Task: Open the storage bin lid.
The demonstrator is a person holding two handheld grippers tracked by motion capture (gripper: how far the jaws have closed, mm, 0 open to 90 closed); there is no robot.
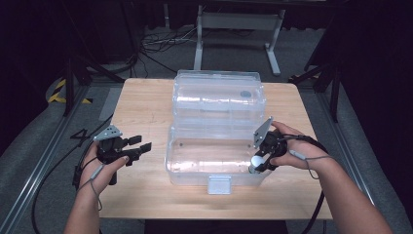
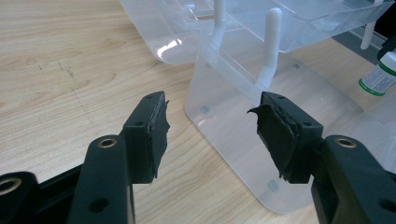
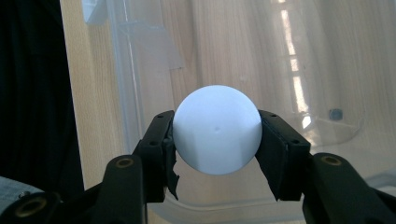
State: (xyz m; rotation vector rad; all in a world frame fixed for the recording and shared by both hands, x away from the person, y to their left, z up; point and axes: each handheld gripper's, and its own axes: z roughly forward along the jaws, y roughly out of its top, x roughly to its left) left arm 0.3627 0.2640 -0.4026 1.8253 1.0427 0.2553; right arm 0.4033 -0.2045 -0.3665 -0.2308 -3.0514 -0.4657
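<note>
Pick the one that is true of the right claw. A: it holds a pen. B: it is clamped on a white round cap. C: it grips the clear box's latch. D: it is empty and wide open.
B: in the right gripper view the right claw has both pads pressed against the sides of a white round cap, above the clear box.

White ball, round, smooth, held over open clear plastic box
</note>
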